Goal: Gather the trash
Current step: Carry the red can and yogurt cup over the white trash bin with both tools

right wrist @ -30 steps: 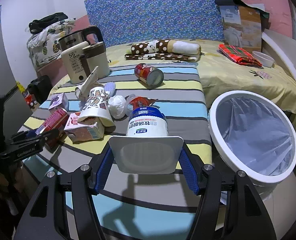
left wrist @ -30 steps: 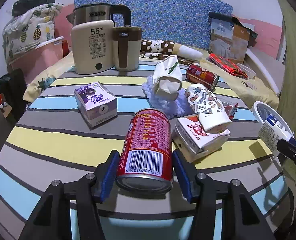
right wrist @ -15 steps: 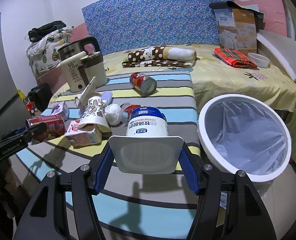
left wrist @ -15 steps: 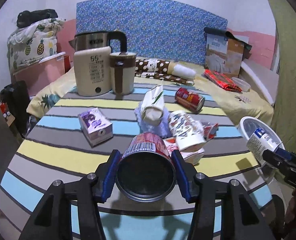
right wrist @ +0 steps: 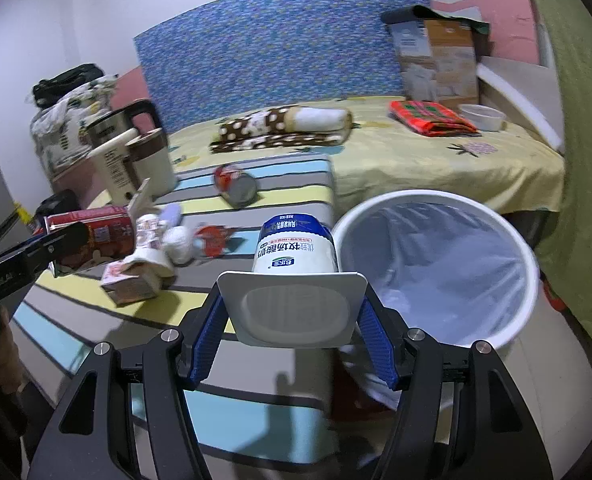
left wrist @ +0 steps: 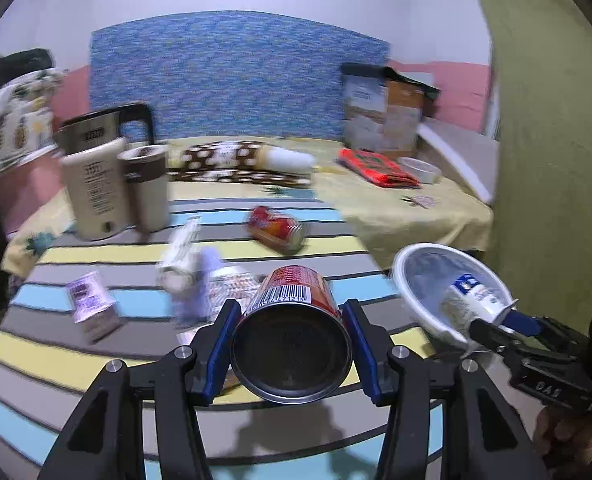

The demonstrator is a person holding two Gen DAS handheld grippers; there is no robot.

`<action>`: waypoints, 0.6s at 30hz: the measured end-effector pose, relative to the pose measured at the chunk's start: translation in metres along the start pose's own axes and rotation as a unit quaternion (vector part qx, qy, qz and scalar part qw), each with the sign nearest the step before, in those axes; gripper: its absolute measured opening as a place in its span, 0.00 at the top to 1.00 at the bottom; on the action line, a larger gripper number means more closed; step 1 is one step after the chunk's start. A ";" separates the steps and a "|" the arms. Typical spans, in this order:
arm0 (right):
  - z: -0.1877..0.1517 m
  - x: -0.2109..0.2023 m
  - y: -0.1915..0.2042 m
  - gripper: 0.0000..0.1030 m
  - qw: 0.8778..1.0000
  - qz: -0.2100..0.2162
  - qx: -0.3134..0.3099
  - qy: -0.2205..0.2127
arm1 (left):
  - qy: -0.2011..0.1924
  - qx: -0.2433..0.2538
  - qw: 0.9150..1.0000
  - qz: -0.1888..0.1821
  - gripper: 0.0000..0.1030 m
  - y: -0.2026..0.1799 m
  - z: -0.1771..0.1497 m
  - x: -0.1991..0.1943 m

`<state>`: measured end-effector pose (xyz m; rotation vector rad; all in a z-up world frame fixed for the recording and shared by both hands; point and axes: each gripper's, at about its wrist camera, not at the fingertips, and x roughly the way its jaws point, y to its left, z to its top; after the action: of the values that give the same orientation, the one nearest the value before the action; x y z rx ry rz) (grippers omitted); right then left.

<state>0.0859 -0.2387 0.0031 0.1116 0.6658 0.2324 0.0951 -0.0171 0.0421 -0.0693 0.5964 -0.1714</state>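
The white bin point(right wrist: 435, 268) stands open-mouthed just beside the striped table point(right wrist: 288, 184), nothing over its rim. Cartons and cups point(right wrist: 144, 256) crowd the table's left half; a red can point(right wrist: 236, 184) lies farther back, a kettle point(right wrist: 124, 152) at the far-left corner.

Up comes the red metal drink can point(left wrist: 292, 336) off the striped table point(left wrist: 76, 364) in the left hand-held gripper point(left wrist: 292, 354), swinging toward the white round trash bin point(left wrist: 405, 276).
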 end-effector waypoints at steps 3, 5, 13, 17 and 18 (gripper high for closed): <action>0.000 -0.002 -0.014 0.37 1.000 -0.019 0.010 -0.001 | 0.005 0.013 0.999 -0.029 0.49 -0.024 0.004 0.013; -0.001 -0.003 -0.024 0.37 0.999 -0.032 0.017 -0.001 | 0.008 0.019 0.999 -0.048 0.49 -0.039 0.006 0.021; -0.001 0.004 -0.056 0.37 0.996 -0.075 0.039 0.009 | 0.026 0.051 0.992 -0.109 0.49 -0.094 0.010 0.055; -0.001 0.008 -0.067 0.37 0.995 -0.089 0.043 0.015 | 0.037 0.061 0.989 -0.131 0.49 -0.114 0.011 0.072; -0.001 0.009 -0.070 0.37 0.995 -0.093 0.044 0.018 | 0.041 0.063 0.988 -0.136 0.49 -0.119 0.010 0.076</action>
<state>0.1048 -0.3037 -0.0157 0.1292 0.7187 0.0269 0.1463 -0.1479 0.0220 -0.0205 0.6552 -0.4781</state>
